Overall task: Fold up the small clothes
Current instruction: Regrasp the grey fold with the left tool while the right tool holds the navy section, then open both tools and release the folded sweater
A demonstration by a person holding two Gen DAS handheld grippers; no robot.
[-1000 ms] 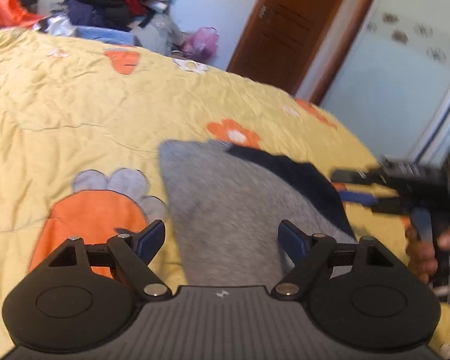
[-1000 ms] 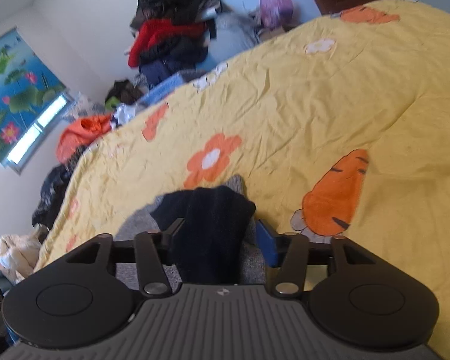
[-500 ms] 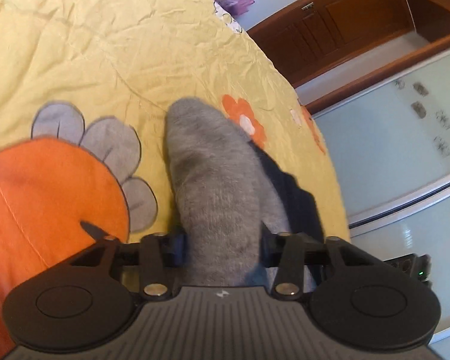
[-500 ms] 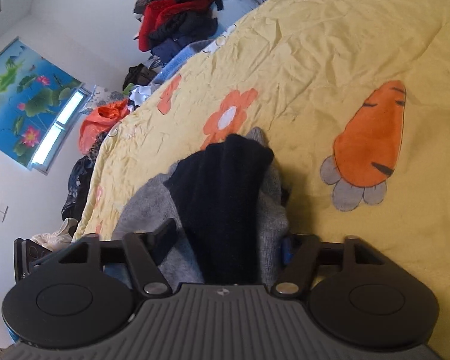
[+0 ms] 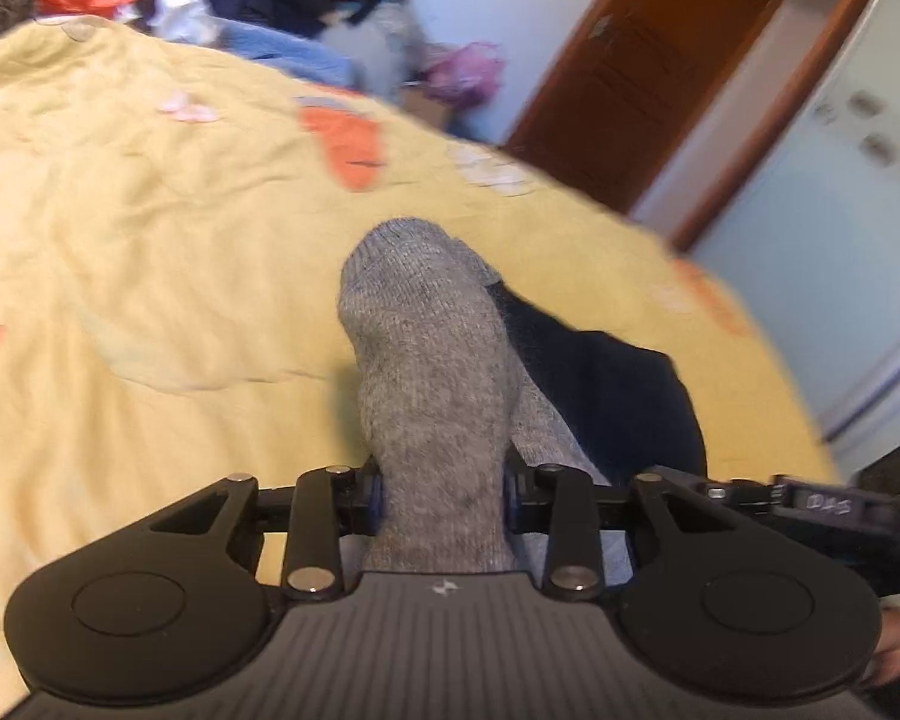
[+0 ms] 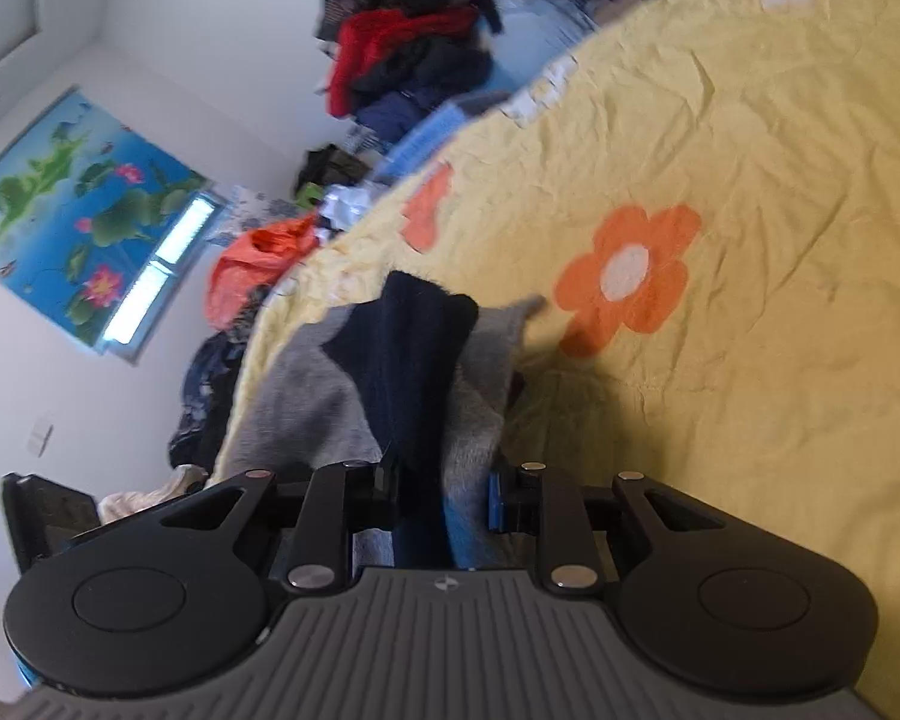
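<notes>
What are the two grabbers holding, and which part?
The left gripper pinches the grey end of the sock. The right gripper pinches its dark blue end, grey cloth bunched in too.

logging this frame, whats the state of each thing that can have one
left gripper: shut on the grey sock
right gripper: shut on the sock's cuff end
grey sock: pinched at both ends, navy cuff showing
wooden door: closed
clothes pile: heaped, unfolded
yellow bedspread: spread out, wrinkled
</notes>
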